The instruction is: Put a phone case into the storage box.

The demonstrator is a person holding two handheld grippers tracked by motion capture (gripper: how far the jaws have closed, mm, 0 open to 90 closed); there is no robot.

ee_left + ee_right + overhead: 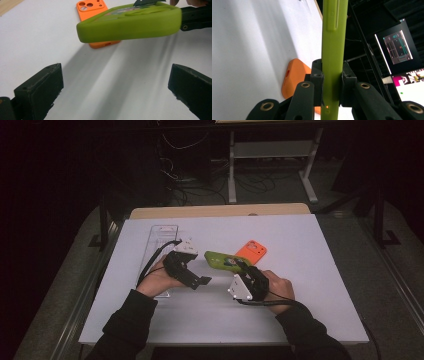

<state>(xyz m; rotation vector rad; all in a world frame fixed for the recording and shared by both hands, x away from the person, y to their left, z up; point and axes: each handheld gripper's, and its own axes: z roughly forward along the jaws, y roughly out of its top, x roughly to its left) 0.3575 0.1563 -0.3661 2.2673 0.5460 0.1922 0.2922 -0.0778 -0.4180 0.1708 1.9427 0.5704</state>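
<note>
I hold a green phone case (225,260) in my right gripper (248,271). The jaws are clamped on one end of the case, and the case is lifted off the white table (310,285). In the right gripper view, the two black jaws press on both sides of the thin green edge (333,62). My left gripper (202,280) is let go, with nothing in it. In the left gripper view its two black jaws stand wide apart, and the green case (130,23) hangs ahead of them, above the table.

An orange phone case (251,251) lies flat on the table just behind the green one. In the left gripper view I can see its camera holes (90,5). I cannot read any words or brand on either case. There is a small picture inside the green case, but it is too blurry to tell.

The high view shows a clear plastic tray (159,242) by my left hand (159,279). The right gripper view shows bright screens (397,47) off in the dark room, and the writing on them is too small to read.
</note>
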